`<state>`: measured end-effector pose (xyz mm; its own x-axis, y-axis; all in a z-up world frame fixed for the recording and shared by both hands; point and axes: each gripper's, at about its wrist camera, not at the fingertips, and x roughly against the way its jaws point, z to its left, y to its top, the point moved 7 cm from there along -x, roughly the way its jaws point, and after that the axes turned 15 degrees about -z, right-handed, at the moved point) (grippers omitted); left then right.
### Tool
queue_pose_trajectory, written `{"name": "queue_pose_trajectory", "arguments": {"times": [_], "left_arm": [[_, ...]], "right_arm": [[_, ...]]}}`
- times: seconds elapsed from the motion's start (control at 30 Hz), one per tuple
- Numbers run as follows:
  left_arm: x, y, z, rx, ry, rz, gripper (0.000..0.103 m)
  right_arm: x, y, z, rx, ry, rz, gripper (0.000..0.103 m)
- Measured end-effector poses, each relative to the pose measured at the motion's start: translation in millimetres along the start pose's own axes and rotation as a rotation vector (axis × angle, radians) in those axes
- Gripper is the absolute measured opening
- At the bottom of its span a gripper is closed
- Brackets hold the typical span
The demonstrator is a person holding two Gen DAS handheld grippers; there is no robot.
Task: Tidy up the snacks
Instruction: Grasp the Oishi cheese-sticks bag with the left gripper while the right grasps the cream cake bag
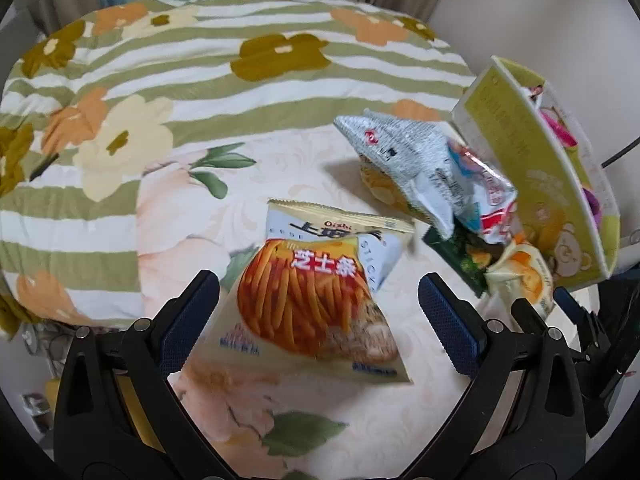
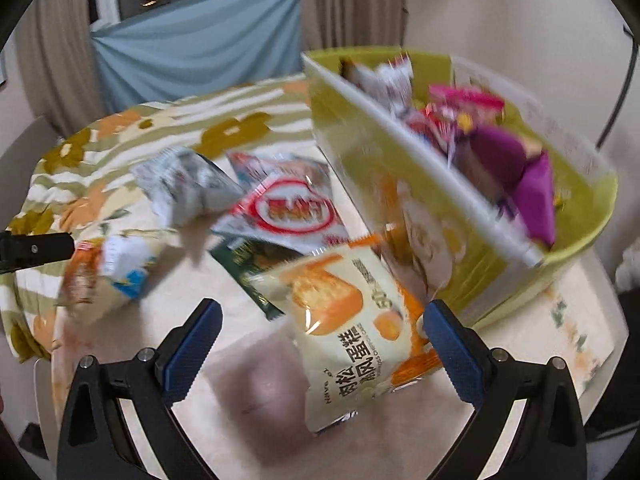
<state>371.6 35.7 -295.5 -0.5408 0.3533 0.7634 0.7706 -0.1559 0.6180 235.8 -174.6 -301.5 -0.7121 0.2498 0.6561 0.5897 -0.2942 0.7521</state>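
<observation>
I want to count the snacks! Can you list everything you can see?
Cheese stick bag: one, orange and white, between the left jaws.
Cake packet: one, cream and orange, between the right jaws.
Silver bag: one, on the pile by the box.
Red-and-white packet: one, on the pile.
Dark green packet: one, under the others.
Box: one, green, holding pink and purple packets.
Quilt: one, striped, flowery.
Left gripper: open.
Right gripper: open.
</observation>
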Motion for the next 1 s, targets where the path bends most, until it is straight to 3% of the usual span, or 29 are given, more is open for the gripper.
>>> {"name": "queue_pose_trajectory", "arguments": {"times": [0.17, 0.43, 0.53, 0.73, 0.93, 1.0], "left_arm": [[-24.2, -8.5, 1.8, -0.016, 0.005, 0.051, 0.099], [-47.1, -17.8, 1.6, -0.024, 0.014, 0.104, 0.099], [-51.6, -21.4, 3.7, -0.019, 0.014, 0.120, 0.099], [-58.6, -27.3, 3.0, -0.028, 0.006, 0.144, 0.097], [-63.0, -31.6, 0.8, -0.039, -0.004, 0.158, 0.095], [-63.7, -31.6, 0.5, -0.048, -0.005, 0.156, 0.094]], "right_arm": [[-7.8, -9.7, -1.1, -0.008, -0.012, 0.026, 0.101], [0.7, -1.1, 23.2, 0.057, 0.083, 0.016, 0.100], [-4.4, 3.6, 21.2, 0.114, 0.040, 0.006, 0.100], [-29.3, 3.0, 21.3, 0.233, -0.093, 0.016, 0.085], [-41.0, -7.7, 19.2, 0.364, -0.202, 0.074, 0.084], [-42.8, -10.7, 19.3, 0.377, -0.203, 0.083, 0.084]]}}
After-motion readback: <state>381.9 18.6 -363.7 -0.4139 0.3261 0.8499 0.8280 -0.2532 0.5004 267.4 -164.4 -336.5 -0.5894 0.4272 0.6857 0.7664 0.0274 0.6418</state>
